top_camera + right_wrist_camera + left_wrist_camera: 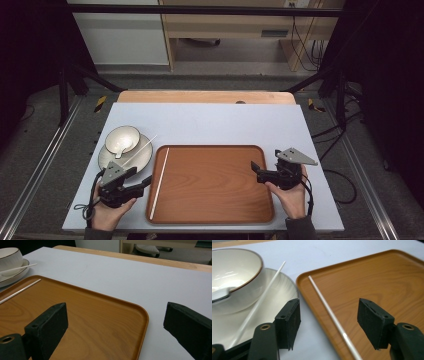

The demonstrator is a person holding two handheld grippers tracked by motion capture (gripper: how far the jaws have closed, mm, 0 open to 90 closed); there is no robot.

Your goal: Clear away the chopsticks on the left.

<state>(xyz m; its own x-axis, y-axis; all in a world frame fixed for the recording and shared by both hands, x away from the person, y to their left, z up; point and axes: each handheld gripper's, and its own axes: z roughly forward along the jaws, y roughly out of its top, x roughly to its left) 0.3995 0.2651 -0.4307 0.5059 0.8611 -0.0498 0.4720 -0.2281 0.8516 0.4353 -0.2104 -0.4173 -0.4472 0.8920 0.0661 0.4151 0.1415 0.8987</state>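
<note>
Soft overhead light falls evenly on the table (210, 120); the room's edges sink dark, close-ups slightly blurred.

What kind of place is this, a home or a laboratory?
Probably a laboratory or recording workspace, not a home. A dark metal frame surrounds the table, loose cables hang behind it, and a person's hands hold the left gripper and right gripper.

White table (225, 122), wood tray (215, 210), plate (145, 156)

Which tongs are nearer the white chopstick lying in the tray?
Left. The left tongs sit beside the chopstick at the tray's left edge; the right tongs are at the far right edge.
</note>
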